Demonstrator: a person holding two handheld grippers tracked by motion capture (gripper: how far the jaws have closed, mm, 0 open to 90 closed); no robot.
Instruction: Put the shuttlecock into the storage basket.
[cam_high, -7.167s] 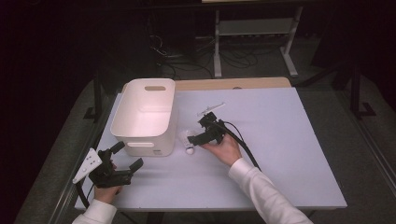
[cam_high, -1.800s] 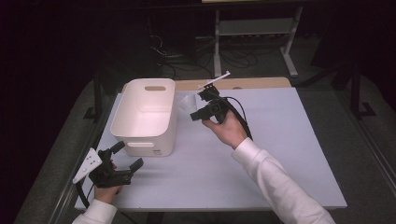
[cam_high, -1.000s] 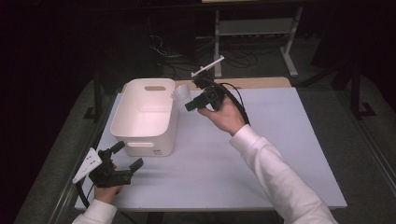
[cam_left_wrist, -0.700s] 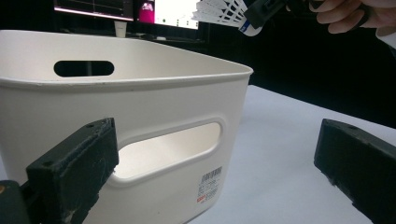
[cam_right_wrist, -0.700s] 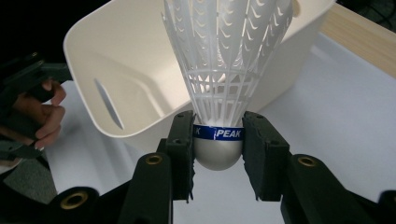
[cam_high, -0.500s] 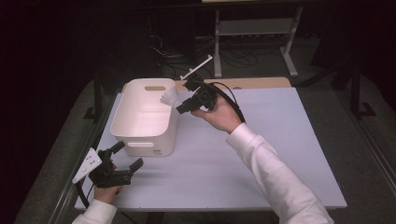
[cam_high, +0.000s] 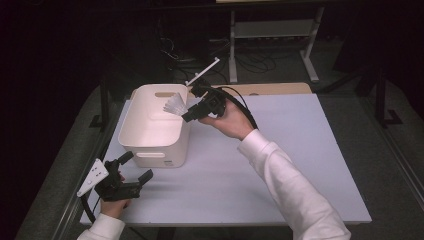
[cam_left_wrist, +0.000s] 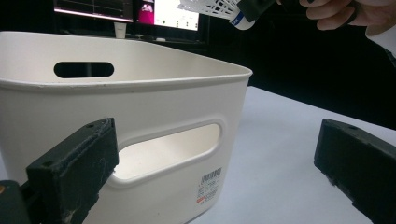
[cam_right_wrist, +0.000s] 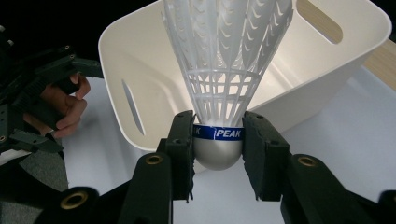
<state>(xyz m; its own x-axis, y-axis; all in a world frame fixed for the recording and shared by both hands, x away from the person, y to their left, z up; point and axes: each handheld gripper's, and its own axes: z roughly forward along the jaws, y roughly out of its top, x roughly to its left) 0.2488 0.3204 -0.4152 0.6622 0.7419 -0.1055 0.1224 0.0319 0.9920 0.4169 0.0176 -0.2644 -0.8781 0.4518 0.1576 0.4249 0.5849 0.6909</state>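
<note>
- A white shuttlecock is clamped by its cork in the right gripper, above the white bin
- The left gripper is held wide open and empty on the table

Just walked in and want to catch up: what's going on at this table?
A person works with a gripper in each hand. The right gripper is clamped on the cork base of a white shuttlecock and holds it in the air above the near rim of the white bin, skirt pointing toward the bin. The left gripper rests on the table in front of the bin, jaws open and holding nothing.
</note>
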